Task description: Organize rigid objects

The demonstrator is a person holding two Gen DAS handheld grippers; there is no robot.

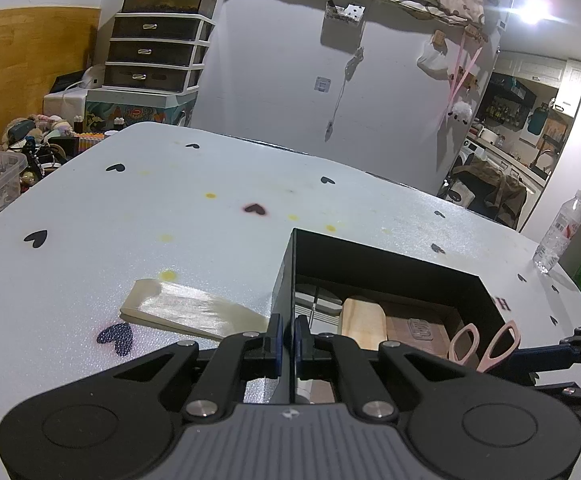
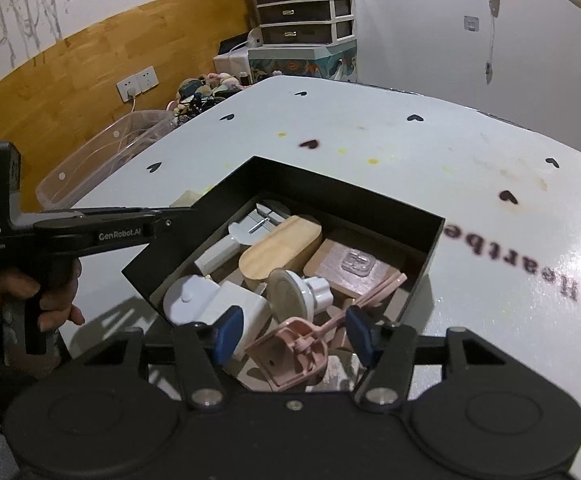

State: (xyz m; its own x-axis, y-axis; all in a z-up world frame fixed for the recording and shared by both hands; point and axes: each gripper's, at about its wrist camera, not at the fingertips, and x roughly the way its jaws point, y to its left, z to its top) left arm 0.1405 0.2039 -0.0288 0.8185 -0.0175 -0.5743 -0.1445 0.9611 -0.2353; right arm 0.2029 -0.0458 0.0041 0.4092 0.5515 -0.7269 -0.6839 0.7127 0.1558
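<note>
Black box: open-topped black box standing on the white surface, which is printed with small dark hearts.
Left hand-held gripper: the left hand-held gripper has its blue pads pressed together on the near-left wall of the box, one pad outside and one inside.
Left hand: a hand grips that tool's handle at the left edge of the right wrist view; the arm behind it is cut off.
Right hand-held gripper: the right hand-held gripper is spread over the near end of the box, its pads apart on either side of a pink object and not touching it.
Pink object: pink plastic piece lying in the near corner of the box; its shape is hard to make out, and its lower part is hidden by the gripper body.
Scissors: pink-handled scissors in the box; only the two handle loops show in the left wrist view.
Other contents: a pale wooden board, a dark brown block, a round white piece with a disc and white plastic items, overlapping so that lower ones are partly covered.
Outside the box: a flat, glossy cream-coloured item lies on the surface just left of the box, its near end hidden behind the left gripper.
Water bottle: clear bottle upright at the far right edge of the surface.
Lettering: dark letters printed right of the box, blurred and cut off.
</note>
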